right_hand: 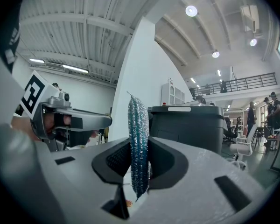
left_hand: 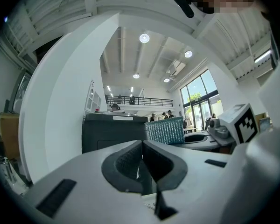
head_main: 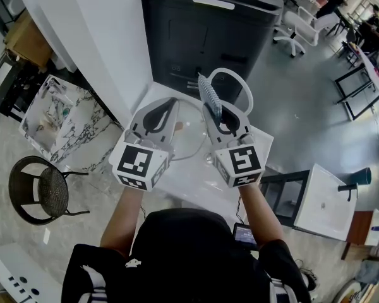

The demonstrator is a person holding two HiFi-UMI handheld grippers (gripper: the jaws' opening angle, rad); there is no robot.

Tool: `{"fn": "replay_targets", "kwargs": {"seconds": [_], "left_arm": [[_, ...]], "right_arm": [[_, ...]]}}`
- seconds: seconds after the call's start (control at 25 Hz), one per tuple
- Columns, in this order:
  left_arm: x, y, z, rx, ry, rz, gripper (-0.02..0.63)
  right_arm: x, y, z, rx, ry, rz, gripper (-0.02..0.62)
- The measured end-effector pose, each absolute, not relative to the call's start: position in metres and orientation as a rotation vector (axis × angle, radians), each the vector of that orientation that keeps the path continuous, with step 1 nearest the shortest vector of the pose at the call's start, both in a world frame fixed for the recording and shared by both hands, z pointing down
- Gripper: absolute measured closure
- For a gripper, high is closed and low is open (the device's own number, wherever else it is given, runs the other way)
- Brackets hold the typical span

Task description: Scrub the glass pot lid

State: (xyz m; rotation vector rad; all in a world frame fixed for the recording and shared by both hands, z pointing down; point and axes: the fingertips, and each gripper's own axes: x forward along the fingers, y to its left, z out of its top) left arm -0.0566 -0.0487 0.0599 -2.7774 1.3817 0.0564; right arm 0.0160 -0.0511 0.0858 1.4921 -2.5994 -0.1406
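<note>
In the head view a clear glass pot lid lies flat on the small white table, its knob just right of my left gripper. The left gripper hovers level over the lid's left part, and its jaws are closed together with nothing between them. To its right, the right gripper is shut on a glittery blue-silver scrub pad. The pad stands on edge between the pads and sticks out above the right gripper. Whether either gripper touches the lid cannot be told.
A dark grey cabinet stands right behind the table, with a white wall to its left. A white loop-shaped thing sits past the right gripper. A marble-top stand and a black round chair are at the left; a white desk is at the right.
</note>
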Motion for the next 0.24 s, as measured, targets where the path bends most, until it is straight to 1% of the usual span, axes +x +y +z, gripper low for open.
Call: {"fn": "replay_targets", "kwargs": {"seconds": [0.24], "left_arm": [[-0.0543,-0.0491,0.0611,-2.779,1.38,0.041,0.6]], "right_arm": [[0.0152,-0.0526,0.083,1.492,-2.611,-0.155,0.523]]}}
